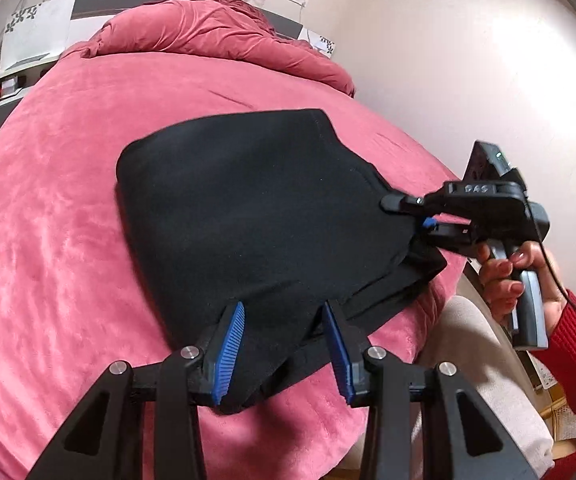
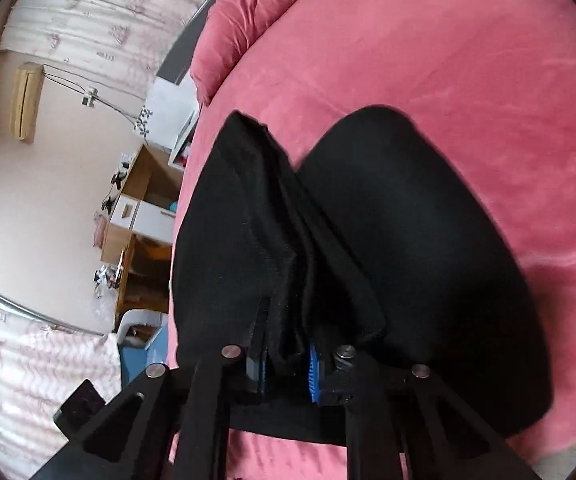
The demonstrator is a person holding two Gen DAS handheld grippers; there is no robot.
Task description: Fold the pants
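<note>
Black pants (image 1: 247, 208) lie folded into a thick stack on the pink bed cover (image 1: 67, 200). My left gripper (image 1: 283, 312) is open, its blue pads (image 1: 229, 348) standing apart over the stack's near edge. My right gripper (image 1: 412, 216) is shut on the right edge of the top layer and lifts it a little. In the right wrist view the pants (image 2: 408, 208) fill the middle, and a bunch of black cloth sits clamped in the right gripper (image 2: 288, 364).
A rolled pink duvet (image 1: 215, 32) lies at the head of the bed. A white headboard shelf (image 1: 19, 76) is at the far left. The bed's right edge with a cream cover (image 1: 488, 360) is near my right hand. Wooden furniture (image 2: 143, 216) stands beside the bed.
</note>
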